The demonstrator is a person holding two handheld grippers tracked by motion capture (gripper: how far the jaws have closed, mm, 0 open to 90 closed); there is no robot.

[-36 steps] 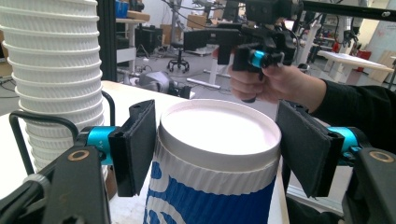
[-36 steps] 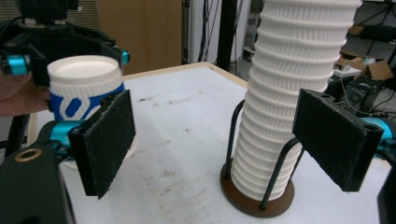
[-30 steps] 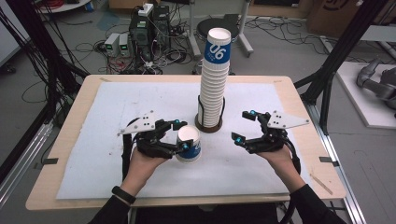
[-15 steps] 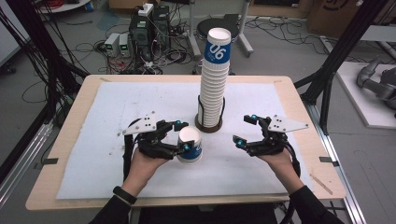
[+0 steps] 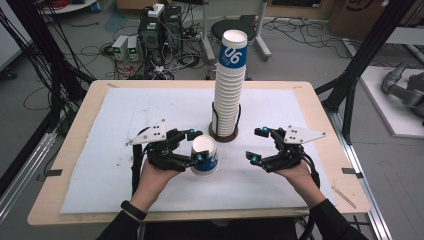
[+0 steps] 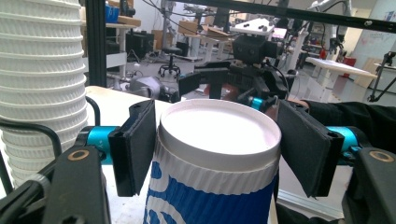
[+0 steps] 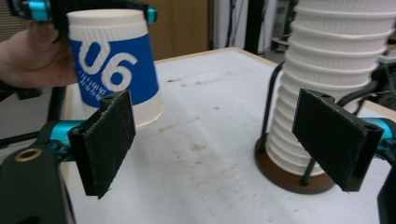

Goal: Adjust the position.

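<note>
A white paper cup (image 5: 205, 156) with a blue "06" band stands upside down, its closed base up. My left gripper (image 5: 196, 146) is shut on it, one pad on each side just under the base (image 6: 215, 135). In the right gripper view the cup (image 7: 116, 60) leans a little, its wide rim down at the white mat. My right gripper (image 5: 255, 145) is open and holds nothing; it sits to the right of the cup, jaws (image 7: 224, 140) pointing toward it. A tall stack of upside-down cups (image 5: 229, 85) stands in a wire holder on a brown base (image 7: 285, 175).
A white mat (image 5: 125, 115) covers most of the wooden table (image 5: 80, 125). The cup stack (image 6: 42, 70) stands just behind and between both grippers. Black frame posts (image 5: 360, 65) rise at the table's right, and cables and equipment lie on the floor beyond.
My right gripper has drifted slightly toward the near edge of the table. The left gripper and the cup have stayed where they were.
</note>
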